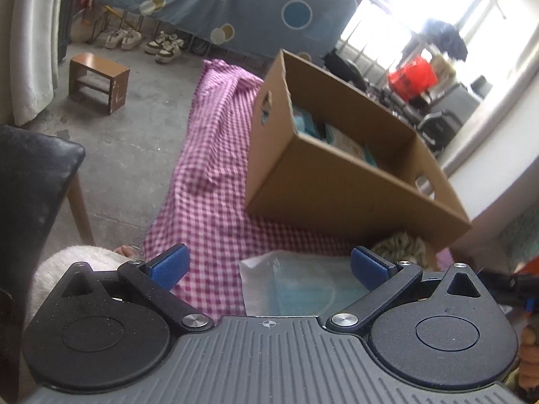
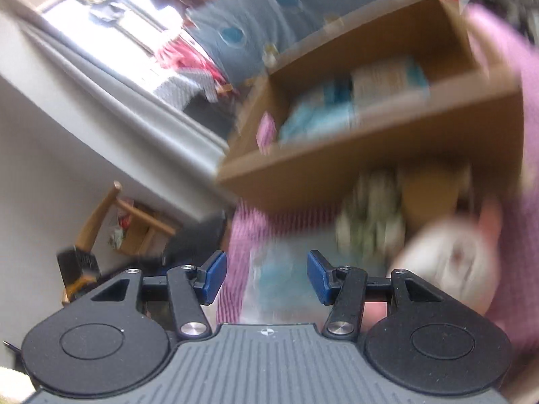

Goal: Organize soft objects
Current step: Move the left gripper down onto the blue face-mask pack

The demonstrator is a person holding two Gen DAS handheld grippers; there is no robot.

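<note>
The left tool (image 1: 267,266) occupies the lower part of the left wrist view with its two blue pads (image 1: 168,265) set wide apart and nothing clamped between them. Directly beyond the gap, at lower centre, lies a clear plastic packet (image 1: 293,286) with light blue contents, resting on a pink checked cloth (image 1: 215,181) that covers the worktop and runs toward the upper centre of the frame. Just right of the packet is a green-and-white patterned soft item (image 1: 401,245), partly hidden by the box. An open cardboard box (image 1: 337,188) stands on the cloth at centre right, with cut-out handle holes in its end walls and teal and white packets (image 1: 337,138) inside. At far left are a black chair (image 1: 30,181) and a white fluffy item (image 1: 67,262); a small wooden stool (image 1: 97,80) stands on the grey floor at upper left, with shoes (image 1: 145,42) further back. The right wrist view is heavily blurred. The right tool (image 2: 266,277) sits at lower centre, jaws parted to a moderate gap and gripping nothing. The clear packet (image 2: 273,276) appears beyond the gap on the checked cloth (image 2: 235,232). The cardboard box (image 2: 337,171) fills the upper centre and right, blue and white packets (image 2: 337,107) visible inside. The patterned item (image 2: 367,215) lies below the box, and a white round soft object (image 2: 451,262) sits at lower right; its exact form cannot be determined.
</note>
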